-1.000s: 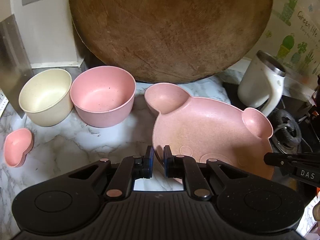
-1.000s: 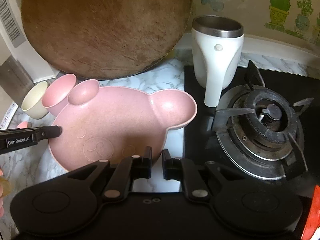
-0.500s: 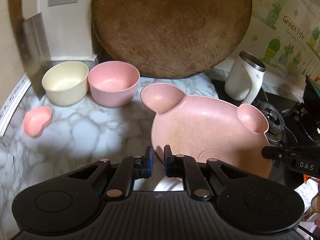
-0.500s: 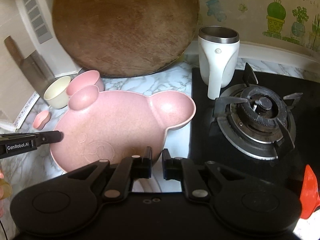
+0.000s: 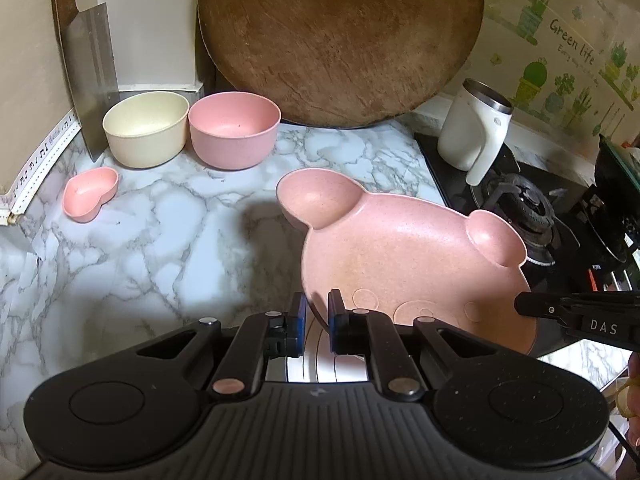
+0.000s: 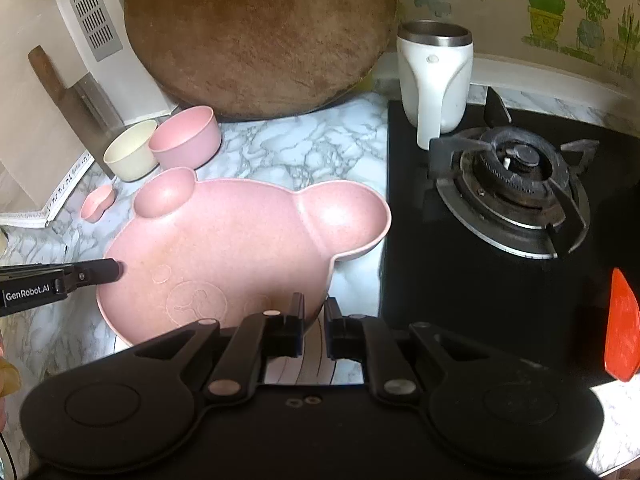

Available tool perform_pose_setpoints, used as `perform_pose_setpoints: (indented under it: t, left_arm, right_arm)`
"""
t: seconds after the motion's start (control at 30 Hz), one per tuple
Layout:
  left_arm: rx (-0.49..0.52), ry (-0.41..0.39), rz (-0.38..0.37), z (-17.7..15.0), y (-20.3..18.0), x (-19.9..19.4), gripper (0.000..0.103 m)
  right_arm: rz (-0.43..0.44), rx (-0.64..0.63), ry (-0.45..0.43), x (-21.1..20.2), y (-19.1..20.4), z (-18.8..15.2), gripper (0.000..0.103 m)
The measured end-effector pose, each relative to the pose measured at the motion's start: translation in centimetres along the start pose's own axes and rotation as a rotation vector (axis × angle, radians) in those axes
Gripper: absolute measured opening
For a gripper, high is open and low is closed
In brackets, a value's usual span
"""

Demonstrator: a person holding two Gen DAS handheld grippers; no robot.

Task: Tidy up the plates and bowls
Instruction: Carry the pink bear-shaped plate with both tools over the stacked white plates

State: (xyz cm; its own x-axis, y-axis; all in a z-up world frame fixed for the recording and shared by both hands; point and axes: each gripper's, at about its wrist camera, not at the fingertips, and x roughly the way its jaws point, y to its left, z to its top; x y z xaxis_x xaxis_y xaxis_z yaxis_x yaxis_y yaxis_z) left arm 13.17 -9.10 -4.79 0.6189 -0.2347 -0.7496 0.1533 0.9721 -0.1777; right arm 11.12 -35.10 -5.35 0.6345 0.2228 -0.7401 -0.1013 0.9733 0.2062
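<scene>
Left wrist view: the left hand-held gripper is clamped on the near rim of a pink bear-shaped plate, which hangs tilted above the marble desk. From the right wrist view, the right hand-held gripper pinches the same plate's near edge on its other side, beside the black gas stove. Further back on the desk stand a cream bowl and a pink bowl side by side, touching or nearly so. A small heart-shaped dish lies near them. A round wooden board leans behind.
</scene>
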Motion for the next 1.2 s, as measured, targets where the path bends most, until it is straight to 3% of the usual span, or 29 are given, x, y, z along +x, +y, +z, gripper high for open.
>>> perform_pose_setpoints:
  t: [0.6, 1.2]
  left_arm:
    - [-0.037, 0.027, -0.009, -2.2, 0.3, 0.2, 0.01]
    - [-0.007, 0.05, -0.014, -3.0, 0.3, 0.6, 0.01]
  right_arm:
    - [0.0, -0.027, 0.011, 0.8, 0.0, -1.3, 0.01]
    - [-0.006, -0.034, 0.035, 1.4, -0.1, -1.9, 0.01]
